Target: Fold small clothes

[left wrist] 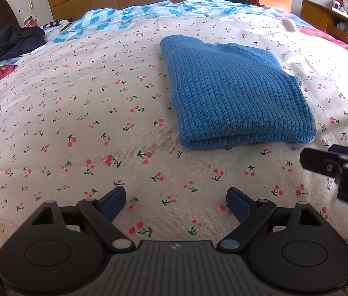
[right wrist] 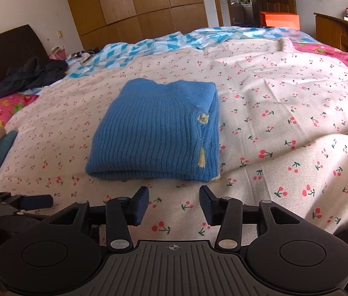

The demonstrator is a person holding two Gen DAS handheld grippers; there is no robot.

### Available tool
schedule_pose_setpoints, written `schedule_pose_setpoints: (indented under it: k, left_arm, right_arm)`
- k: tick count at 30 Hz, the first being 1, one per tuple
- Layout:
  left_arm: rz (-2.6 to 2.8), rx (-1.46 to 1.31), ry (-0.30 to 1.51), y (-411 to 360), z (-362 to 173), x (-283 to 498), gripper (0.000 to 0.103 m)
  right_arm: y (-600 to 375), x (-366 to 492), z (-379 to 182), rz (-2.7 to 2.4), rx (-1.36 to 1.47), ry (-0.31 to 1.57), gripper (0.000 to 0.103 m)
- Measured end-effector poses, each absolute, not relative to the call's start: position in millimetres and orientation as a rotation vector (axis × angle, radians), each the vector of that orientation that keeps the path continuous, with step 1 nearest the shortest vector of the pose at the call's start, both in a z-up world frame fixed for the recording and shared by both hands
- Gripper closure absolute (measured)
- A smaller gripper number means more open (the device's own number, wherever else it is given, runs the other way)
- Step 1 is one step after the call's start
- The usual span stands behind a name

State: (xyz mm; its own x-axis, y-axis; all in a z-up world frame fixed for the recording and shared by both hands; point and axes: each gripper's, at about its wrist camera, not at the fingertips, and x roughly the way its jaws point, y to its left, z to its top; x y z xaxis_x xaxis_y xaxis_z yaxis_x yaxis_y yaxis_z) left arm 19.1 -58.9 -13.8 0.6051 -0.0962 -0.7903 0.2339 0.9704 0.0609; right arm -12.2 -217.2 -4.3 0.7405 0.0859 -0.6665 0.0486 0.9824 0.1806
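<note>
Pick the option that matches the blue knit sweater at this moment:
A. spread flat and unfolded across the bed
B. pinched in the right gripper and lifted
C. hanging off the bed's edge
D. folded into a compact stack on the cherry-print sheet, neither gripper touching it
D. The blue knit sweater lies folded in layers on the cherry-print sheet, while the left gripper and right gripper sit open short of it, holding nothing.
</note>
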Motion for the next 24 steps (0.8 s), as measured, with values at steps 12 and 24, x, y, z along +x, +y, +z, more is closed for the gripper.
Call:
schedule_pose_setpoints:
  k: [12,24]
  left_arm:
    - [-0.198,0.136,0.912,-54.8,-11.4,18.9,0.009]
    - [-0.193,0.132,0.915,-52.9,-9.5,17.6,0.009]
  right_arm:
    - [-206.4,-15.9,-5.9,0.015,0.153,0.768,0.039]
    - [-208.0,-15.7,-6.0,-0.017,0.158,0.798,0.029]
